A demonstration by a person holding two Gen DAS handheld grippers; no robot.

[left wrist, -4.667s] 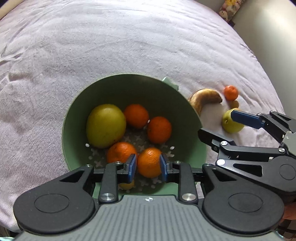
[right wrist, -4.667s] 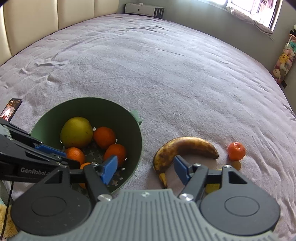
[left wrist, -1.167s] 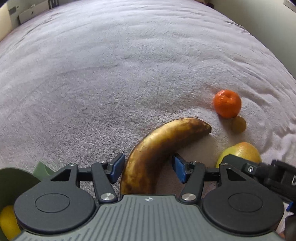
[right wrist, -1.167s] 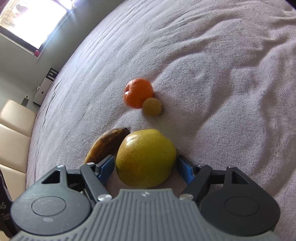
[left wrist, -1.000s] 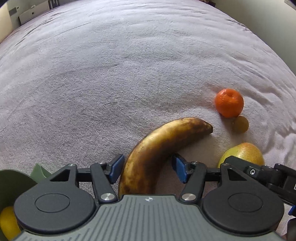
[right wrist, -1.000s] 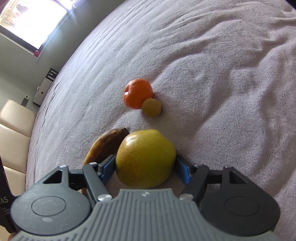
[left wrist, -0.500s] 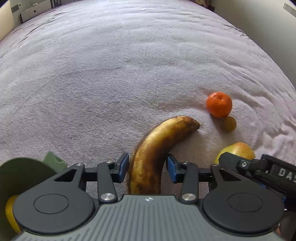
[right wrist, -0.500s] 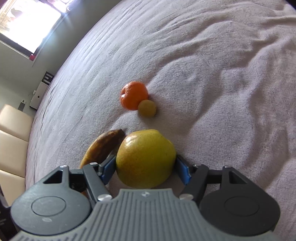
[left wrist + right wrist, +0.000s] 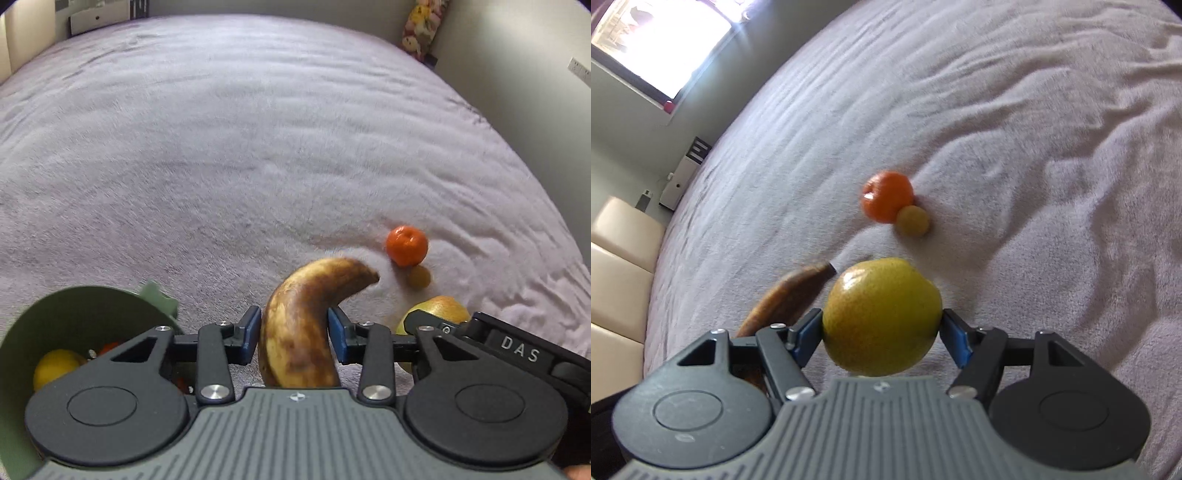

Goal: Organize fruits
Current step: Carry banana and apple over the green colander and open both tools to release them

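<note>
My left gripper (image 9: 294, 338) is shut on a brown-spotted banana (image 9: 306, 317) and holds it lifted off the purple bedspread. My right gripper (image 9: 881, 338) is shut on a yellow-green pear (image 9: 882, 317), also raised; the pear (image 9: 439, 310) and the right gripper show in the left wrist view too. The banana (image 9: 786, 295) shows at the left of the right wrist view. A tangerine (image 9: 406, 245) and a small yellowish fruit (image 9: 419, 277) lie together on the bed beyond both grippers. A green bowl (image 9: 55, 314) with fruit stands at the lower left.
The bedspread (image 9: 258, 129) stretches wide ahead. A beige headboard (image 9: 617, 258) is at the left in the right wrist view. A wall (image 9: 517, 74) and a plush toy (image 9: 421, 26) border the bed's far right.
Both grippers closed on their fruit and lifted: the left on the banana, the right on the pear. The bowl came further into the left wrist view.
</note>
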